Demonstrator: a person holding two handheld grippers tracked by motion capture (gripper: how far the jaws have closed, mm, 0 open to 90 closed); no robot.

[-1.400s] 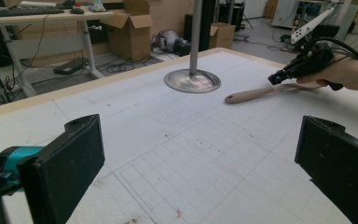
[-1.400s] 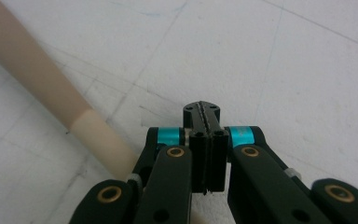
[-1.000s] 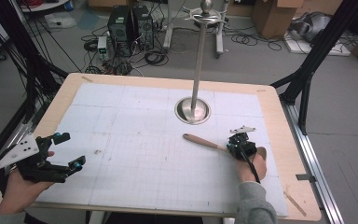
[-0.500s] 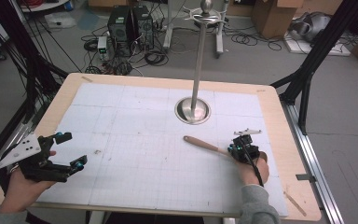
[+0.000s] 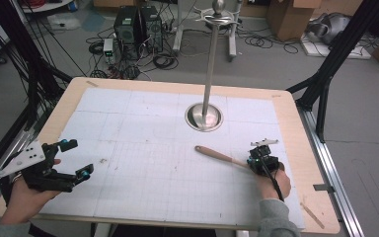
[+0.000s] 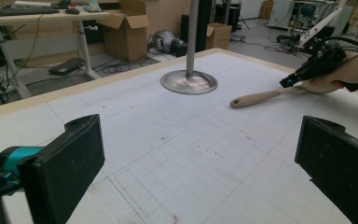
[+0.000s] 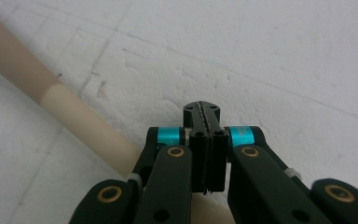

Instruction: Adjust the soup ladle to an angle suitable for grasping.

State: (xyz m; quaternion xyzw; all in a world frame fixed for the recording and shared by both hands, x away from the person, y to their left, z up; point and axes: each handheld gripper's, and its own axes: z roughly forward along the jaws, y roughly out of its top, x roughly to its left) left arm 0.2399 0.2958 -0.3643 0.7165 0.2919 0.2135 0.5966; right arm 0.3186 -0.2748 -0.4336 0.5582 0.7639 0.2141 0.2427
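Note:
A utensil with a wooden handle [image 5: 217, 155] lies on the white gridded mat, right of centre, its handle end pointing up-left. My right gripper [image 5: 259, 157] sits over its other end, jaws shut. In the right gripper view the shut right gripper [image 7: 204, 116] has nothing visible between its pads, and the handle [image 7: 81, 123] runs diagonally beneath it on its left. My left gripper [image 5: 78, 158] stands open at the near left of the table with nothing between its pads. The left gripper view looks past the open left gripper [image 6: 200, 163] to the handle [image 6: 256, 98] and the right gripper [image 6: 307, 70].
A metal pole [image 5: 209, 64] rises from a round steel base [image 5: 197, 121] set in the mat behind the utensil. A thin wooden stick [image 5: 312, 217] lies on the table's front right border. Boxes, cables and computers lie on the floor beyond the table.
The right gripper has come slightly nearer the front edge, staying over the utensil's end. The left gripper has shifted only a little.

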